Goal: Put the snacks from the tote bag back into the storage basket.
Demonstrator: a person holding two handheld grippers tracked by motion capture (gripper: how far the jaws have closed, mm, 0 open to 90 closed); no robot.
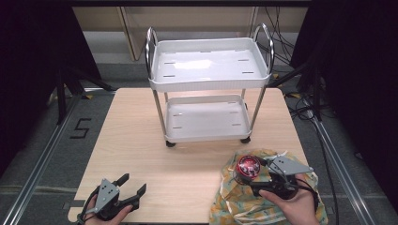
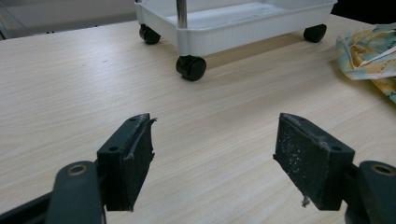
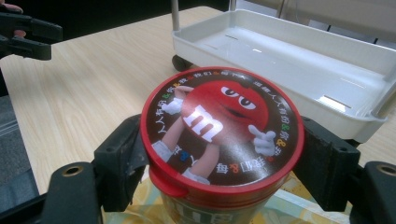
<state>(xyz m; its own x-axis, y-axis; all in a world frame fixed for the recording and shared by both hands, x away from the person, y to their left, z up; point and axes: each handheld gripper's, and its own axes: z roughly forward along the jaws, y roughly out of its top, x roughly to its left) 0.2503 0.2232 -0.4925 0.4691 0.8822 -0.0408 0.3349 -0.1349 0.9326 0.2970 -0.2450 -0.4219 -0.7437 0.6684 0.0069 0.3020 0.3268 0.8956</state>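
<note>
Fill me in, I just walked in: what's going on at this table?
A person works with two handheld grippers. The right gripper is closed on a round red-lidded candy tub, holding it over a yellow patterned cloth bag. The left gripper waits open above the wooden table. A white two-tier wheeled cart stands ahead, both trays bare.

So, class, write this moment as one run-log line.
right gripper: shut on red-lidded round candy tub | tub: over yellow patterned cloth bag | left gripper: open, empty | white two-tier plastic cart: empty
</note>
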